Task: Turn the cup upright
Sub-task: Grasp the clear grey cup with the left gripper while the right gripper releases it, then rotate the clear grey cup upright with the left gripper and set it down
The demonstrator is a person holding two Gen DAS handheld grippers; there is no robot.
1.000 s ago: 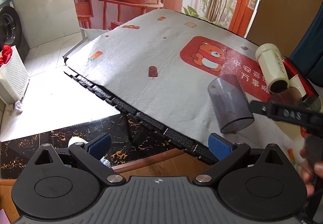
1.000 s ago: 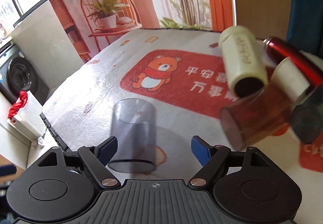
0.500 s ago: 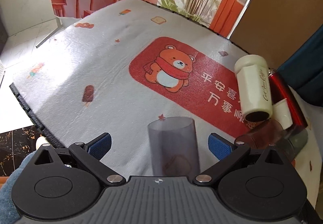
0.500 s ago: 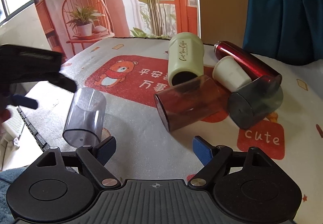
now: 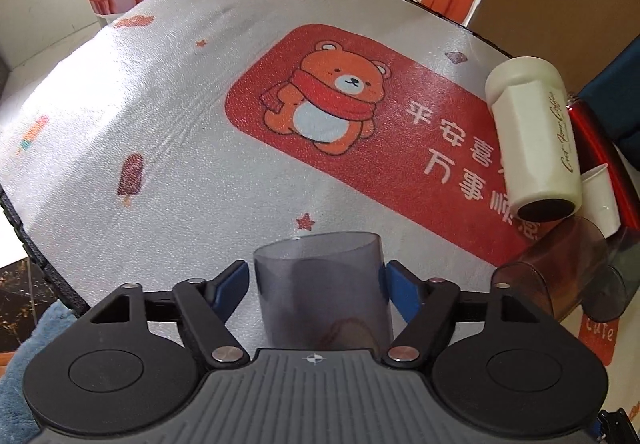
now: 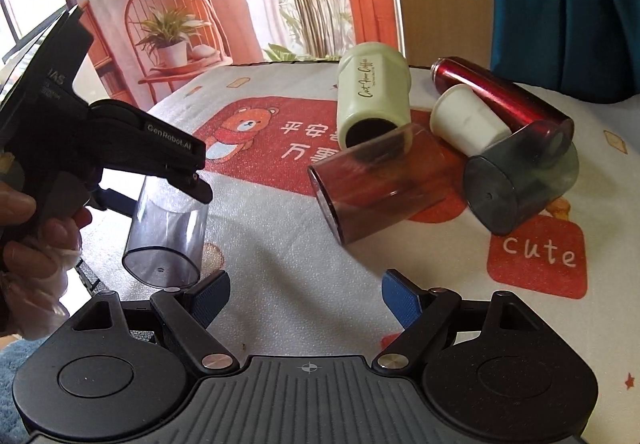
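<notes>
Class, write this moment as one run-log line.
left gripper: around clear grey cup, pads at its sides | cup: lying on mat | right gripper: open, empty | upright: not yet

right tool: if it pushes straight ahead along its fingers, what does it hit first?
Probably the brown translucent cup, lying on its side on the mat, with only bare mat before it. The right tool is open and empty. The clear grey cup sits left of that line. Depth is uncertain in the fisheye view.

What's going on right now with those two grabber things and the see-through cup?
Left gripper closing around clear grey cup, contact not confirmed. Right gripper open, empty. Cup appears upright on the mat. Other cups lie apart, nothing in the way.
</notes>
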